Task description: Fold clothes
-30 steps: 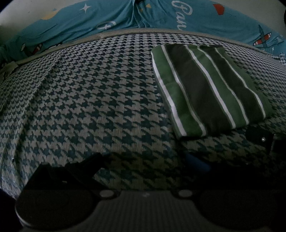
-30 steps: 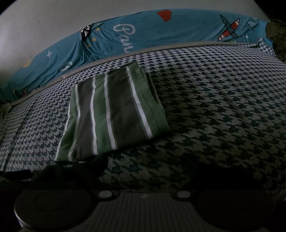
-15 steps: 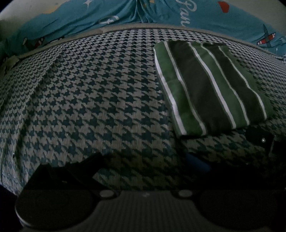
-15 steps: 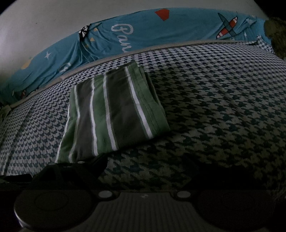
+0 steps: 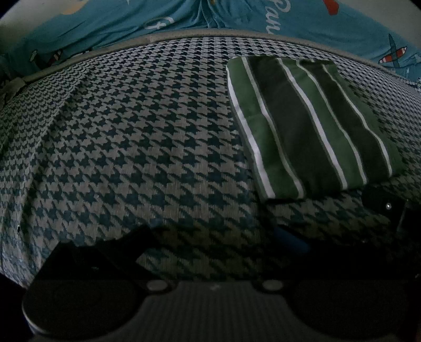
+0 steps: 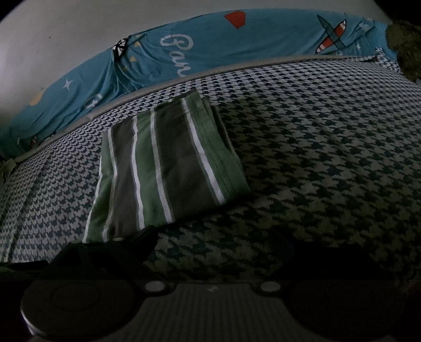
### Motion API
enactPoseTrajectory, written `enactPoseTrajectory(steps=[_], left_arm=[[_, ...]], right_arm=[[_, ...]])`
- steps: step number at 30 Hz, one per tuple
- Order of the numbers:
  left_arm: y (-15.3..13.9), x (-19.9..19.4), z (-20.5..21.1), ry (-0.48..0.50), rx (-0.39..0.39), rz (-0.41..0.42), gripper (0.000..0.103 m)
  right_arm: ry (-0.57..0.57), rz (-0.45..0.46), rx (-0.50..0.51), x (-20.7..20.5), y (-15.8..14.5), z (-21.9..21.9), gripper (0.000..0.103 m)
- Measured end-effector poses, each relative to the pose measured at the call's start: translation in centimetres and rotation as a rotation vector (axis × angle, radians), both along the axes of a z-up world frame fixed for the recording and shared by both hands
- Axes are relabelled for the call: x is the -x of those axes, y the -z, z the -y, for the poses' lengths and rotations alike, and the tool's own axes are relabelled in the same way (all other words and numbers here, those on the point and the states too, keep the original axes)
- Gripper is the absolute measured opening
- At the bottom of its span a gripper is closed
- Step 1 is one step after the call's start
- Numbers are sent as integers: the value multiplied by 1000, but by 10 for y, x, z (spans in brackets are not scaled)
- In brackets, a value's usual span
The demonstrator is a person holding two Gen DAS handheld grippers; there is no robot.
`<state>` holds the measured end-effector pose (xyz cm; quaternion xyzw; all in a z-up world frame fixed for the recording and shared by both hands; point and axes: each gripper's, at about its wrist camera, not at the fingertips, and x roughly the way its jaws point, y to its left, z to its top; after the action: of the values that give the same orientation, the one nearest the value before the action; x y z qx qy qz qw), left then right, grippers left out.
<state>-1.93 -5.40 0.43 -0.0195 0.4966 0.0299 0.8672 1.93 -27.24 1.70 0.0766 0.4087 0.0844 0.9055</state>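
Compared with the frames a second earlier, little was changed: in the left wrist view the folded striped garment [image 5: 310, 126] was seen slightly lower and nearer, and less of the blue printed sheet [image 5: 184, 15] was left along the top edge; in the right wrist view the garment [image 6: 168, 168] was shown in nearly the same place, left of centre.

The garment was found lying flat and folded into a rectangle on the houndstooth blanket [image 5: 131, 144], in the upper right of the left wrist view. Its long axis, and its green, dark and white stripes, were run from the lower edge of the frame up toward the blue sheet [image 6: 236, 44], tilted to the upper left in the left view and to the upper right in the right view.

The left gripper [image 5: 210, 244] and the right gripper [image 6: 215, 244] were sunk in deep shadow at the bottom of their frames. Their fingers were seen set wide apart, with blanket between them, and nothing was held by either. A dark part at the lower right of the left view could not be identified, and a dark green mass [image 6: 405, 44] was cut off at the upper right of the right view.
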Motion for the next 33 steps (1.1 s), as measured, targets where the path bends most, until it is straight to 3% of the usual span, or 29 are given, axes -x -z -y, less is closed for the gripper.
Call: enactPoseTrajectory(steps=[13, 21, 33], left_arm=[[0, -6, -6, -7, -6, 6, 103], [0, 23, 17, -6, -16, 43, 103], [-2, 45, 9, -1, 14, 98, 103]], right_arm=[[8, -16, -6, 0, 0, -2, 98], [-5, -11, 2, 0, 1, -3, 99], [23, 13, -98, 3, -4, 15, 99]])
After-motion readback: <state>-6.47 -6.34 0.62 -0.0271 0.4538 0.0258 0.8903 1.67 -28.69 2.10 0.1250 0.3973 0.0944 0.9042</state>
